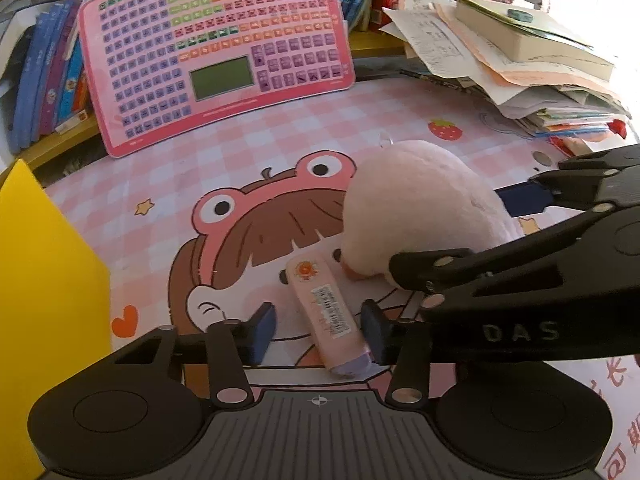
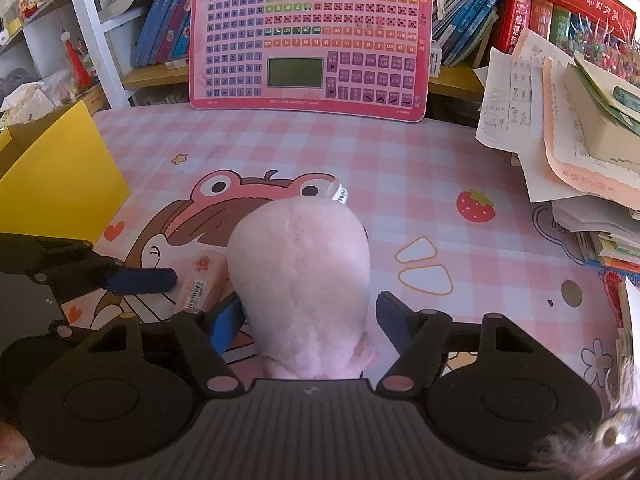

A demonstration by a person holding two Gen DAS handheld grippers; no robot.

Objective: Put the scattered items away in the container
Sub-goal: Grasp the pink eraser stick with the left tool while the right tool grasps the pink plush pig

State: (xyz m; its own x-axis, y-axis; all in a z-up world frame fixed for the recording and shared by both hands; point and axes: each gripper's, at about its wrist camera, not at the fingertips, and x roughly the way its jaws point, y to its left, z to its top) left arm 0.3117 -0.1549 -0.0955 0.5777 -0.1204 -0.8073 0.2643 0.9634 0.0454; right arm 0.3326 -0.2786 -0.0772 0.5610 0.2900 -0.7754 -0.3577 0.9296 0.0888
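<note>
A pink tube with a barcode label (image 1: 326, 312) lies on the cartoon desk mat between the fingers of my left gripper (image 1: 320, 330), which is open around it; the right pad touches or nearly touches it. A pink plush toy (image 2: 306, 276) lies just right of the tube, between the fingers of my open right gripper (image 2: 310, 316). The plush also shows in the left wrist view (image 1: 420, 204), with the right gripper's arm crossing in front. The tube (image 2: 202, 280) shows beside the plush. The yellow container (image 2: 60, 180) stands at the left; it also shows in the left wrist view (image 1: 44, 280).
A pink keyboard toy (image 2: 308, 36) leans against the bookshelf at the back. A stack of papers and books (image 2: 568, 140) fills the right side. A coin (image 2: 571, 293) lies on the mat at right.
</note>
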